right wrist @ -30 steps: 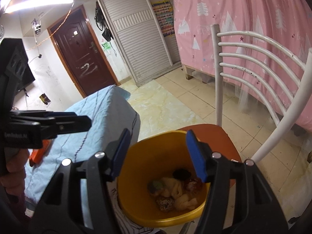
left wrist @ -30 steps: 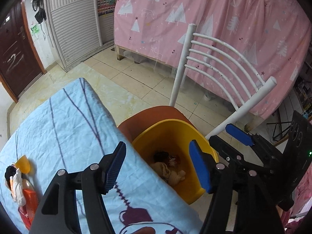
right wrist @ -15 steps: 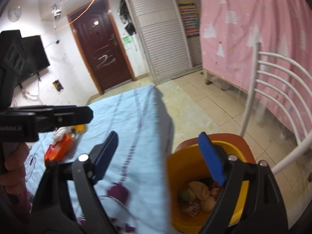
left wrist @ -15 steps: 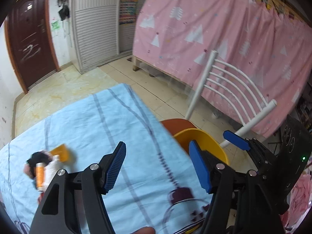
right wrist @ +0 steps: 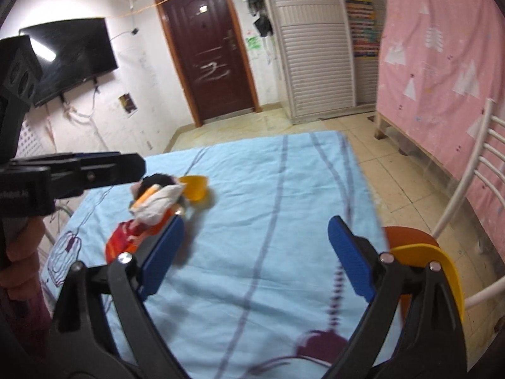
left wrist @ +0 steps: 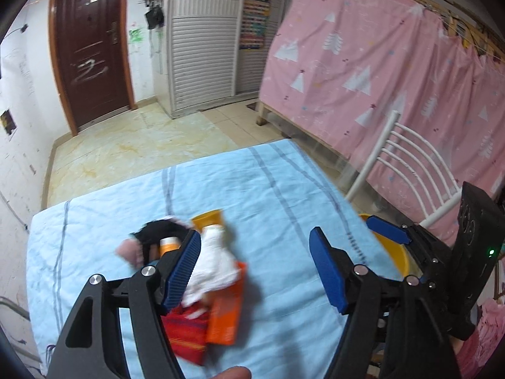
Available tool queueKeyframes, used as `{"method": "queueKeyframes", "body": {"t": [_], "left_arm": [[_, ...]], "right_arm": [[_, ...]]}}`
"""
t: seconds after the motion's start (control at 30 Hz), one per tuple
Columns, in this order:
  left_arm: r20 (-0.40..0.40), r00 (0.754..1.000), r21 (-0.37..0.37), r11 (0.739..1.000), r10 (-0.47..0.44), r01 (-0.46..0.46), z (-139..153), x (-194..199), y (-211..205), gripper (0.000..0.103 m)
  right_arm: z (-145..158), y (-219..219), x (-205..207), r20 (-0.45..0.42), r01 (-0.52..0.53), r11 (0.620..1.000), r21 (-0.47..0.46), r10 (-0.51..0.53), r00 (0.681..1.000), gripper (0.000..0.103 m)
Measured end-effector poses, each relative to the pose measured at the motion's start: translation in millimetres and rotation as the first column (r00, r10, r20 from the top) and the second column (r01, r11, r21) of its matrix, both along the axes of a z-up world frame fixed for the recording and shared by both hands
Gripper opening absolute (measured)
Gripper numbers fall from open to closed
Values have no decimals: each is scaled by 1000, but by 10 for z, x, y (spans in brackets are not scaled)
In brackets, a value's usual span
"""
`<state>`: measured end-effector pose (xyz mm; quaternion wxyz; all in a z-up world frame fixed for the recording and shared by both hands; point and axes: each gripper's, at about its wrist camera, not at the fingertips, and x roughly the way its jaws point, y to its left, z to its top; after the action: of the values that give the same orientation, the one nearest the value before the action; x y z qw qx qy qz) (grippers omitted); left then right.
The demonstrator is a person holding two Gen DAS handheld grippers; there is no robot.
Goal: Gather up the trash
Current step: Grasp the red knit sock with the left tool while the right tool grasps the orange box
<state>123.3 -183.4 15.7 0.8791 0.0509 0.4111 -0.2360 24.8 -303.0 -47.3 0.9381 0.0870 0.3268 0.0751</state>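
Left wrist view: the trash pile lies near the table's left edge, long axis running away from the camera. The left gripper, jaws opening and empty, is nearer. The right gripper, also opening empty, has the pile leftward; yellow bin off the right edge.

The left gripper's near finger is covering part of the trash pile, the yellow bin is getting cut off behind the right one, everything's blurring.
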Motion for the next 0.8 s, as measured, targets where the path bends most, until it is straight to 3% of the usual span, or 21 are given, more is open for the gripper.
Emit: {"method": "queueKeyframes", "body": {"t": [0.33, 0.8], "left_arm": [[-49, 995, 35, 996, 83, -81, -363, 121, 684, 65], [-109, 994, 83, 996, -32, 41, -857, -29, 814, 65]], "right_arm": [[-93, 521, 160, -57, -87, 996, -5, 87, 995, 92], [-188, 749, 246, -102, -86, 996, -21, 84, 991, 95]]}}
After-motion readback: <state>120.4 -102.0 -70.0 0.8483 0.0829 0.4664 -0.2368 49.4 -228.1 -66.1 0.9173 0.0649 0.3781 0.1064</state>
